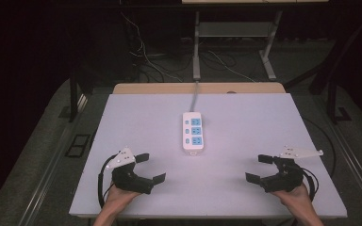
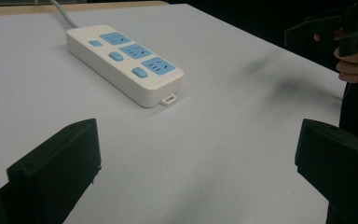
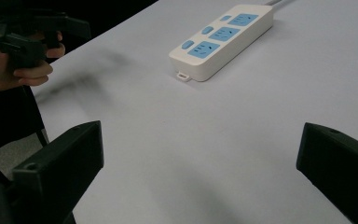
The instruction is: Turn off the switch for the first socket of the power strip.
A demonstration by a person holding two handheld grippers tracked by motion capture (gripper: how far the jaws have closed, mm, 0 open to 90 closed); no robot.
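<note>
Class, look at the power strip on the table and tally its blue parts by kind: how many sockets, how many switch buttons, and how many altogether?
On the power strip:
Blue sockets: 3
Blue switch buttons: 3
Total: 6

The power strip (image 1: pixel 192 133) looks like smooth, slightly glossy white plastic with blue sockets. The table (image 1: pixel 245 122) has a matt pale surface, with a wooden strip at its far edge. Both grippers' jaws look matt black plastic.
</note>
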